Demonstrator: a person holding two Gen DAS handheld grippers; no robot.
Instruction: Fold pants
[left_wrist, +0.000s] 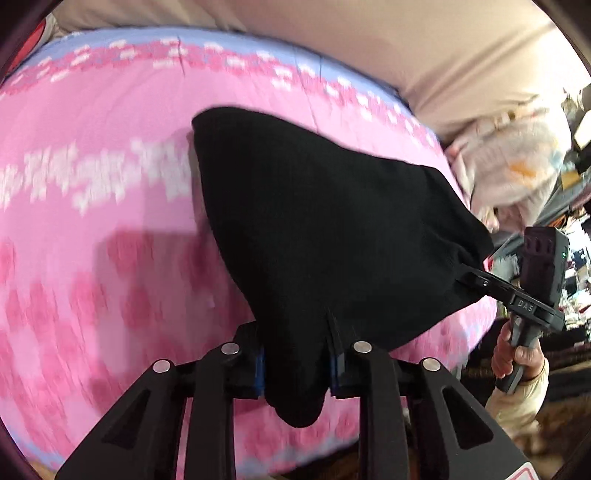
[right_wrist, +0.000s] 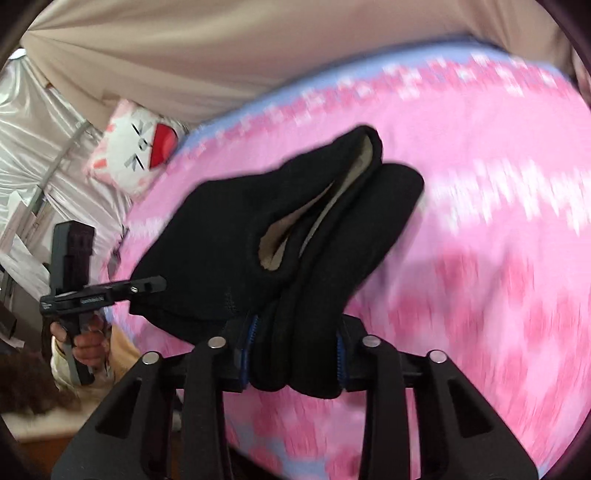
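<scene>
The black pants hang stretched between my two grippers above a pink patterned blanket. My left gripper is shut on a bunched edge of the pants. My right gripper is shut on a thick folded bundle of the pants, whose beige inner lining shows in a gap. In the left wrist view the right gripper bites the pants' right corner. In the right wrist view the left gripper grips the pants' left side. The far end of the pants rests on the blanket.
The blanket covers a bed with a blue border. Beige fabric hangs behind it. A white cat-face pillow lies at the bed's left corner, a pale cushion at the right. Clutter stands beyond the right edge.
</scene>
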